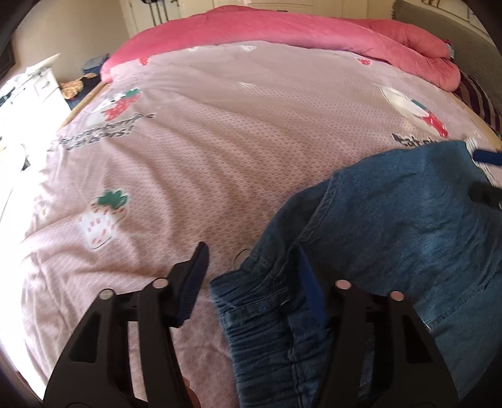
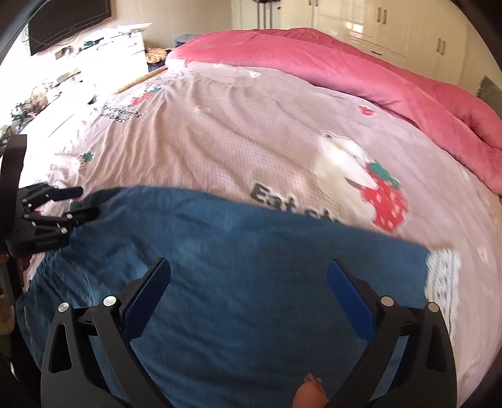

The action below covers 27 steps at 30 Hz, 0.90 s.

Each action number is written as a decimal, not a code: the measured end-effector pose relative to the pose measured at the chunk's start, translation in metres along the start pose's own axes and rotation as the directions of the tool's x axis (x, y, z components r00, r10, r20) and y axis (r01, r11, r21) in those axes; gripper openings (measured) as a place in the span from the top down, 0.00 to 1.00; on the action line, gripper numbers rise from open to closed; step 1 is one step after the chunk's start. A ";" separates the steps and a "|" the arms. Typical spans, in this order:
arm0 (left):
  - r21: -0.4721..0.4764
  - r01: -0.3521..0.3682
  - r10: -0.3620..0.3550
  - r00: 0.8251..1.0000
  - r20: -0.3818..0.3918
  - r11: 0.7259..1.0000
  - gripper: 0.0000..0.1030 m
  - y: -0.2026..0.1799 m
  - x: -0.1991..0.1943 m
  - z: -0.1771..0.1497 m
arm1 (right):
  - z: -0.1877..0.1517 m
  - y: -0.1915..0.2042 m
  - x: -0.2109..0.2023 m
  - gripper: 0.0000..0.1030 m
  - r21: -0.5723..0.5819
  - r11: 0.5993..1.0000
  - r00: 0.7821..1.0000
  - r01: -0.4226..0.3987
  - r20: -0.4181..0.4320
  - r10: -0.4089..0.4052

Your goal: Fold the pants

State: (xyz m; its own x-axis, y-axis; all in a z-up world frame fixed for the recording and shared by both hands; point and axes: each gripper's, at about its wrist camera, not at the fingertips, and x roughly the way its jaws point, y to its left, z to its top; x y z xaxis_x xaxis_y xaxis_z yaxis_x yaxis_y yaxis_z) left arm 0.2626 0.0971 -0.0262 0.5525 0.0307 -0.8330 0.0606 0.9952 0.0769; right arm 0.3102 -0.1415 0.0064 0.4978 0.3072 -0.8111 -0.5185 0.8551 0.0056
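We find ourselves in a home bedroom. A bed carries a strawberry-print cover, with a pink quilt bunched along its far side. Cream wardrobe doors line one wall; a dark screen hangs above a cluttered white unit.

Before me the bed is spread with a pale pink sheet printed with strawberries and bears. A deep pink quilt lies bunched along its far edge. Cream wardrobes line the wall beyond; a dark screen hangs over a cluttered white dresser, bright with daylight.
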 end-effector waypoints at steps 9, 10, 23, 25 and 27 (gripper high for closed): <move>0.022 0.045 -0.047 0.992 0.120 0.999 0.92 0.001 -0.013 -0.002 | 0.042 0.036 0.048 0.04 -0.252 0.968 0.998 0.000 -0.053 -0.013; 0.019 0.055 -0.058 0.988 0.142 0.998 0.92 0.003 -0.019 -0.003 | 0.046 0.045 0.052 0.06 -0.304 0.953 0.998 0.000 -0.057 -0.018; 0.016 0.139 -0.138 0.955 0.262 0.990 0.92 0.011 -0.060 -0.012 | 0.031 0.082 0.022 0.94 -0.372 0.922 0.993 -0.105 -0.089 0.077; 0.028 0.149 -0.151 0.949 0.277 0.988 0.92 0.011 -0.067 -0.016 | 0.024 0.081 0.000 0.95 -0.340 0.935 0.995 -0.098 -0.052 0.085; 0.057 0.156 -0.167 0.937 0.307 0.986 0.92 0.010 -0.077 -0.019 | 0.015 0.079 -0.021 0.95 -0.298 0.950 0.995 -0.097 -0.030 0.092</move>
State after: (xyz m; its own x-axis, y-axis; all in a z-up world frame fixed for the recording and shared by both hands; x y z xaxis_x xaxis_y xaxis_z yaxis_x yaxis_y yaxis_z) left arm 0.2047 0.1068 0.0280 0.7625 -0.1655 -0.6255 0.1939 0.9807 -0.0231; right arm 0.2696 -0.0740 0.0326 0.4269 0.3717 -0.8244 -0.7475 0.6581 -0.0904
